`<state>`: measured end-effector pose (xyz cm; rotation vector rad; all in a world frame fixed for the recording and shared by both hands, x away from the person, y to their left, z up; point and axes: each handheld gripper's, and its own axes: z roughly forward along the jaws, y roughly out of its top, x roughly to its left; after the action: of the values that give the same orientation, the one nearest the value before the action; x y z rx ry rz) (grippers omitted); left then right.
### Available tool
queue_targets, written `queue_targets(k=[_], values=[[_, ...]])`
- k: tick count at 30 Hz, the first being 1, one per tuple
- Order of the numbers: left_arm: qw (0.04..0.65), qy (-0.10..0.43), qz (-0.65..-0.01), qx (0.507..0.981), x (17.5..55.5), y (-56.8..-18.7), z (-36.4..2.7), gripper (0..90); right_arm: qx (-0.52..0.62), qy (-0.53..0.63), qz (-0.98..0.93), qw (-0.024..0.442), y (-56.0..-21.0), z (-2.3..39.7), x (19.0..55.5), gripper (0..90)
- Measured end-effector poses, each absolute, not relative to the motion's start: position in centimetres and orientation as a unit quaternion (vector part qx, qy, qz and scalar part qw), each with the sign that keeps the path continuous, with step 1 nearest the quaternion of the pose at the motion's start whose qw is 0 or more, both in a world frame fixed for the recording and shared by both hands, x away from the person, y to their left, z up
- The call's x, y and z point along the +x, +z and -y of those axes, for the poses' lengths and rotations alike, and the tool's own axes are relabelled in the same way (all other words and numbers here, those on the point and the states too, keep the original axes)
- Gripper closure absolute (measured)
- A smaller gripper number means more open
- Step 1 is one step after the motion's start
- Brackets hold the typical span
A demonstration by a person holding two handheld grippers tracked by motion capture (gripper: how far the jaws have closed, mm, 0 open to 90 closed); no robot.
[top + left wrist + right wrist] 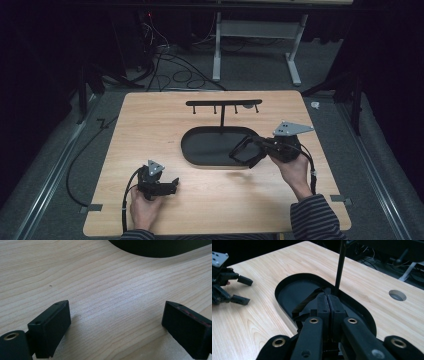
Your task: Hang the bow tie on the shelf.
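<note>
A black stand has an oval tray base [200,150], a thin upright post [339,267] and a crossbar with small hooks [223,103]. My right gripper [234,154] hangs over the right half of the tray. In the right gripper view its jaws [328,296] are pressed together beside the post. A dark strap [308,301] is pinched at the tips and trails down into the tray. My left gripper [172,186] rests low over the bare wood near the table's front left. It stands open [116,325] with nothing between its pads and points toward the tray.
The light wooden table [150,120] has a round hole [397,295] near the back, by the crossbar. Cables [175,70] and a white frame's legs lie on the dark floor behind. The tray's raised rim [160,251] lies just ahead of the left gripper.
</note>
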<state>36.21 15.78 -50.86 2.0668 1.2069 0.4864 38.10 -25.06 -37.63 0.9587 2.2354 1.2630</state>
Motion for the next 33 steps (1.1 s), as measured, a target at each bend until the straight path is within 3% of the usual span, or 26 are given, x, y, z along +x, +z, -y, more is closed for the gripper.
queue_targets(k=[33], values=[[0.342, 0.187, -0.464, 0.795, 36.2, -50.9, -15.8, 8.7, 0.336, 0.474, -0.791, 0.191, -34.8, 23.4, 41.4, 90.0]])
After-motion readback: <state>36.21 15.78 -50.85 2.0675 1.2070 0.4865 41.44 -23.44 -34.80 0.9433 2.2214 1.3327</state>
